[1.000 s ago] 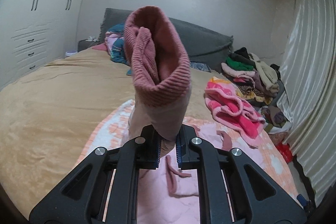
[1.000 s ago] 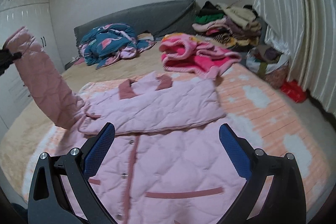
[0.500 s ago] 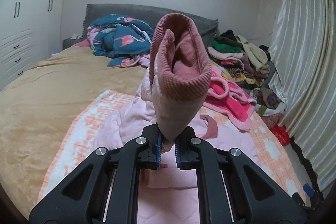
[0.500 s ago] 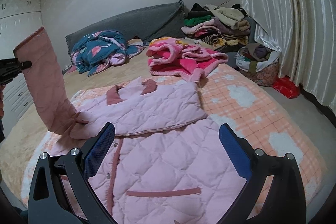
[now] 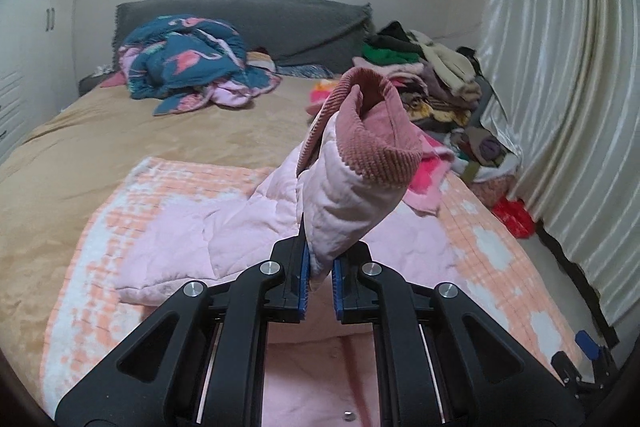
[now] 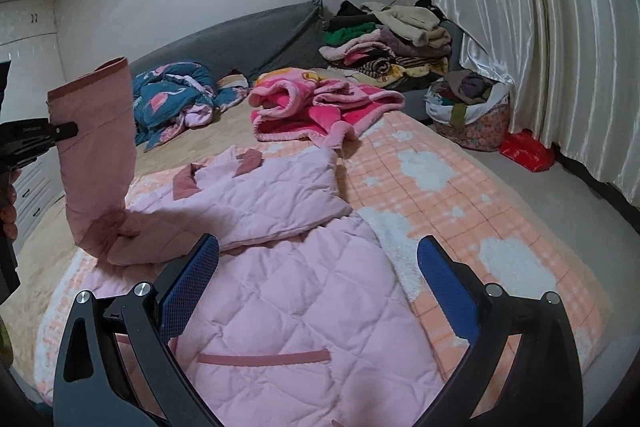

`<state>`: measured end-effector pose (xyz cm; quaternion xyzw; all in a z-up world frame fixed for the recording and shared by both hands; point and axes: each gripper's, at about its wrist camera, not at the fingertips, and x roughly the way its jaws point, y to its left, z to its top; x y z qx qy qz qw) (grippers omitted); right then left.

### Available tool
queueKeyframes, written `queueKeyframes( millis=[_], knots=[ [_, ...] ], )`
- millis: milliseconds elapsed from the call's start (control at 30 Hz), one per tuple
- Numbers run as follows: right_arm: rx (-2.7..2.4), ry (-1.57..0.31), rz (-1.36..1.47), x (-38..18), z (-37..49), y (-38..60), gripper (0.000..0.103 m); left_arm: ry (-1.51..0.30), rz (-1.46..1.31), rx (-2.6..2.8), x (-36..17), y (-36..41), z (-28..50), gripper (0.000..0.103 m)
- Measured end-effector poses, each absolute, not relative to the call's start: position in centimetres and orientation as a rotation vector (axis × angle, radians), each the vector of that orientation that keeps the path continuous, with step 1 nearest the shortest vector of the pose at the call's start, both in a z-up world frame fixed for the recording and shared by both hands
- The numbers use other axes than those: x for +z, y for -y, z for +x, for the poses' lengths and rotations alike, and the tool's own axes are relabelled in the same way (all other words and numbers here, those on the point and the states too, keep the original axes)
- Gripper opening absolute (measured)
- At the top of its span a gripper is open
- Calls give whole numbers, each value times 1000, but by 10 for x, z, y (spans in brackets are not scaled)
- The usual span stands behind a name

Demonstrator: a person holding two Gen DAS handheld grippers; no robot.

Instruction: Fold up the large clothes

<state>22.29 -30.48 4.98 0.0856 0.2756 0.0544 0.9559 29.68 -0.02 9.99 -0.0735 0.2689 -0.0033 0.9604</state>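
The jacket [image 6: 280, 287] lies on the blanket [image 6: 440, 195] on the bed [image 5: 160, 131], with the clothes pile [image 6: 392, 43] behind it.

Home bedroom: bed [image 6: 224, 125] with grey headboard [image 5: 280, 23], wardrobe [image 5: 36, 27], curtains [image 6: 560, 47], clothes pile [image 6: 392, 39].

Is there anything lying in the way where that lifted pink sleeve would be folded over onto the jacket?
Nothing visible. The left tongs hold the sleeve up beside the pink quilted jacket, whose front lies bare. The bright pink robe sits further back, apart. The right tongs hover open above the jacket.
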Motion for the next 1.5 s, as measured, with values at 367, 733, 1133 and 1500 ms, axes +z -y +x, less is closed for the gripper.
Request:
queueKeyframes(
  millis=[367,733,1133,1500],
  knots=[
    [50,-575,244,34,221,342,99,-643,-67,-91,56,67,317,3],
    [25,-618,295,15,228,362,99,-782,57,-124,-2,106,331,16],
    [-15,-657,370,2,237,383,99,-902,197,-268,-38,143,320,91],
    [31,-688,343,4,253,353,99,-845,41,-154,3,50,320,94]
  ],
)
